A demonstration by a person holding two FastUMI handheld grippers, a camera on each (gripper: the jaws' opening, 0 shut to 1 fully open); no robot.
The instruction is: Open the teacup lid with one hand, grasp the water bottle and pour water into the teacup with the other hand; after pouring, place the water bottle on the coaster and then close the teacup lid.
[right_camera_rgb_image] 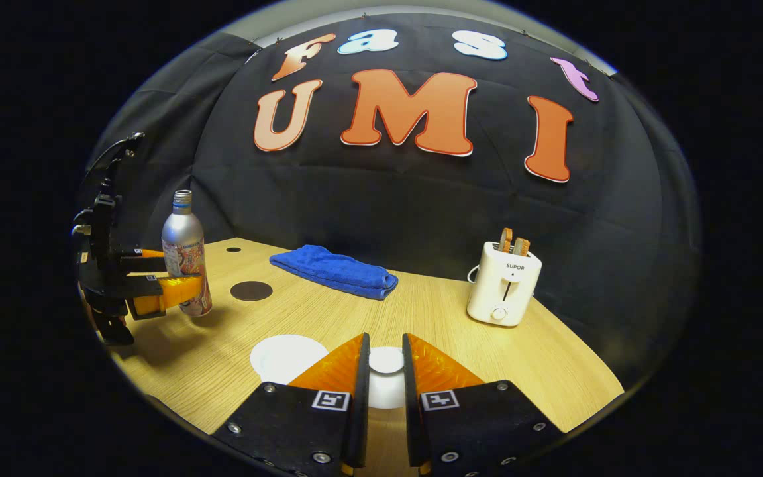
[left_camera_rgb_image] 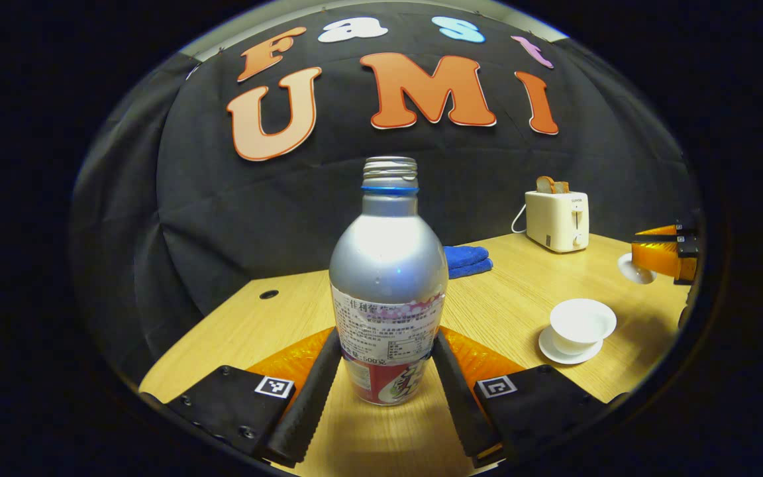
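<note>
1. The left tool (left_camera_rgb_image: 387,371) has its two fingers pressed on either side of the water bottle (left_camera_rgb_image: 388,285), low on the labelled part; the bottle stands upright at or just off the bench (left_camera_rgb_image: 507,298), which of the two I cannot tell; its mouth is uncapped.
2. The right tool (right_camera_rgb_image: 385,371) holds the teacup lid (right_camera_rgb_image: 387,361) pinched between its fingers by the knob; the lid is off the cup, and the teacup (left_camera_rgb_image: 581,324) sits open on its saucer (left_camera_rgb_image: 570,348), well to the right of the bottle.
3. The dark round coaster (right_camera_rgb_image: 251,291) lies on the bench just beside the bottle, toward the folded blue towel (right_camera_rgb_image: 335,270); a toaster (right_camera_rgb_image: 504,283) stands farther off.
4. Handling, as I judge it: the bottle is stiff metal with a smooth, likely slippery skin, and its weight depends on how full it is; the low hold puts the weight above the fingers, so a tilt may make it swing; firm pressure on the straight labelled wall suits best.
5. The cup and lid look like thin porcelain, light and easily chipped; the lid is best kept by its knob.
</note>
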